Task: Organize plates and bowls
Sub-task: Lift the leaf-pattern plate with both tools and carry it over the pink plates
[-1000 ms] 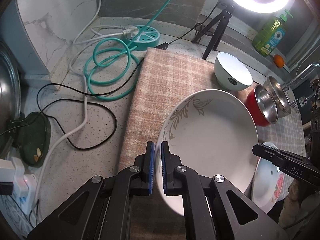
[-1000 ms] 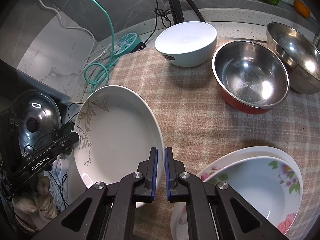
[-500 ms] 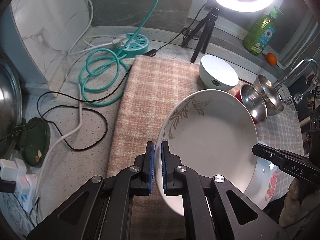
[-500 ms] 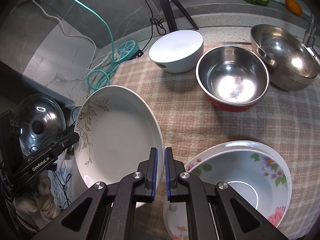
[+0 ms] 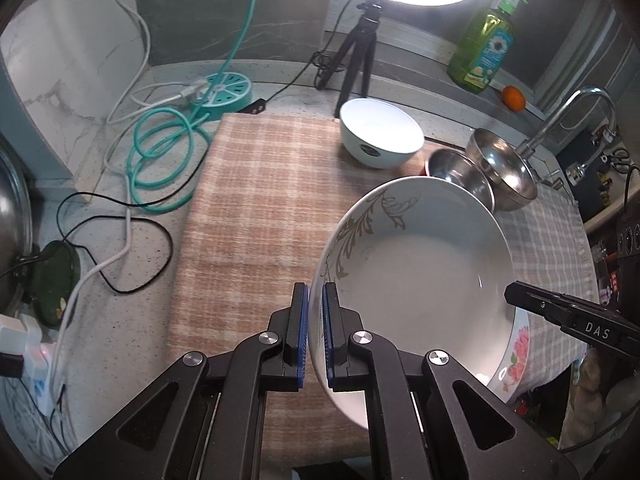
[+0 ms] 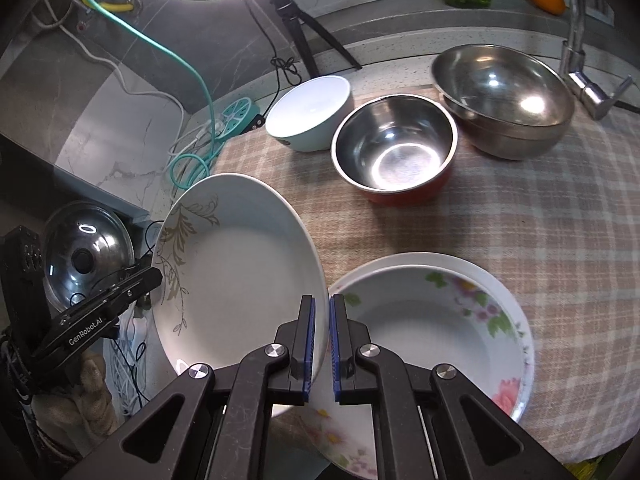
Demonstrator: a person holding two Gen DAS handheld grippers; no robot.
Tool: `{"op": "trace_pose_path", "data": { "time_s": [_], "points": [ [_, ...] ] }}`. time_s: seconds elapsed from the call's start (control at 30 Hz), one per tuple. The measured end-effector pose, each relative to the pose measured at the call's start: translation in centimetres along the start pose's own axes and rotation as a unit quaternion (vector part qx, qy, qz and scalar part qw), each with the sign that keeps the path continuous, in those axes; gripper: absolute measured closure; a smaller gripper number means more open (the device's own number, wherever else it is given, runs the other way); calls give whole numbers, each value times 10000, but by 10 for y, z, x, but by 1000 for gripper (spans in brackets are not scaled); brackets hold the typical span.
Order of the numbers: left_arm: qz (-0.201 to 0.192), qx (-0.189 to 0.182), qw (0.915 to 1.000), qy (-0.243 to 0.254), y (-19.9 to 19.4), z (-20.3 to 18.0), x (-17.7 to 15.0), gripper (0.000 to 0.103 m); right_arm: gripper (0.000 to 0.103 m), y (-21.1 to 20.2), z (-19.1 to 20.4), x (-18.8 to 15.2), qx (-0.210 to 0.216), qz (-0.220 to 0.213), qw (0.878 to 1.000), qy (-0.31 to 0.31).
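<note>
My left claw [image 5: 315,336] and right claw [image 6: 322,344] are black with blue pads. Between them the white plate [image 6: 240,280] bears a brown-gold leafy scroll at its eleven o'clock rim. At three o'clock the white floral dishes [image 6: 436,320] show pink flowers and green leaves. The cloth [image 6: 520,220] is beige-brown plaid; one steel bowl [image 6: 394,156] is red outside, and the pale bowl [image 6: 308,114] is mint outside.

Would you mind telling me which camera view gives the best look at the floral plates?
The right wrist view: the floral plates, two stacked on the plaid cloth, show almost whole beside the leaf-patterned plate. The left wrist view shows only a rim sliver behind that plate.
</note>
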State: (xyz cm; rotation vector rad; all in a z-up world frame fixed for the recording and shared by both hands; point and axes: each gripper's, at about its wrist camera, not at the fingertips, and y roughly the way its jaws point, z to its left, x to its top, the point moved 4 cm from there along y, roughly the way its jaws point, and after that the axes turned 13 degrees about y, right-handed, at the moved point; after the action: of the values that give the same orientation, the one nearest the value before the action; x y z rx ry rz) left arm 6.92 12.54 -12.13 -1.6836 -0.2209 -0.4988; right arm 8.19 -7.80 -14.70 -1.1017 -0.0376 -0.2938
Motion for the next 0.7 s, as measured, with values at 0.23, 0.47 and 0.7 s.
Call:
{"op": "trace_pose_path", "data": {
  "time_s": [0.23, 0.47, 0.7],
  "points": [
    [58, -146, 9998, 102, 3, -26, -3, 98, 96, -20, -23, -2, -68, -135, 9998, 114],
    [114, -266, 9994, 179, 8, -46, -7, 98, 96, -30, -44, -7, -157, -170, 9994, 268],
    [148, -368, 9988, 301, 11, -66, -8, 98, 96, -38, -62, -14, -233, -175, 9986, 436]
  ]
}}
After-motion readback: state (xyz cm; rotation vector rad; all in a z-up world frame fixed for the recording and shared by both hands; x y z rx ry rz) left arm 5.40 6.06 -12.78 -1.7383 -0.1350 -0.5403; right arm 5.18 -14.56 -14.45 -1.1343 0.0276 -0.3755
